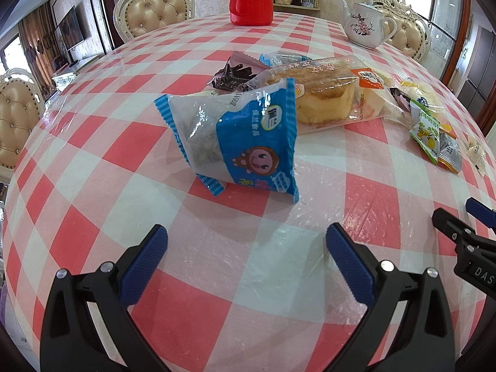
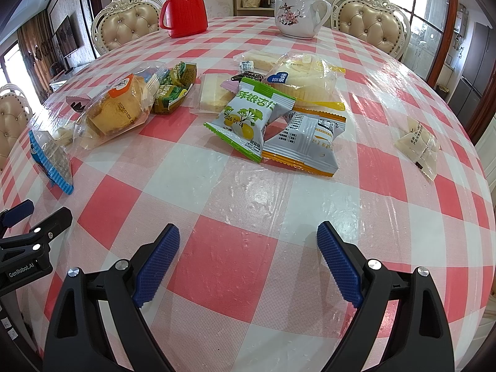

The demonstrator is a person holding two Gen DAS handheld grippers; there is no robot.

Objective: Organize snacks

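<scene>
Wrapped snacks lie scattered on a red-and-white checked table (image 1: 93, 217). In the left wrist view a blue-and-clear packet (image 1: 235, 139) stands tilted just ahead of my left gripper (image 1: 246, 232), which is open with nothing between its blue pads. Behind the packet lies a wrapped sponge cake (image 1: 322, 93) and a dark chocolate wrapper (image 1: 235, 74). In the right wrist view my right gripper (image 2: 248, 232) is open and empty above the cloth. Ahead of it lie a green-and-white packet (image 2: 248, 117), a grey-and-orange packet (image 2: 307, 142), a round wrapped cake (image 2: 300, 77) and the sponge cake (image 2: 114, 108).
A red thermos (image 2: 184, 6) and a white flowered teapot (image 2: 297, 11) stand at the table's far side. Padded chairs (image 2: 127, 26) ring the table. A small clear-wrapped snack (image 2: 421, 142) lies alone at the right. The other gripper's fingers (image 2: 31, 217) show at the left edge.
</scene>
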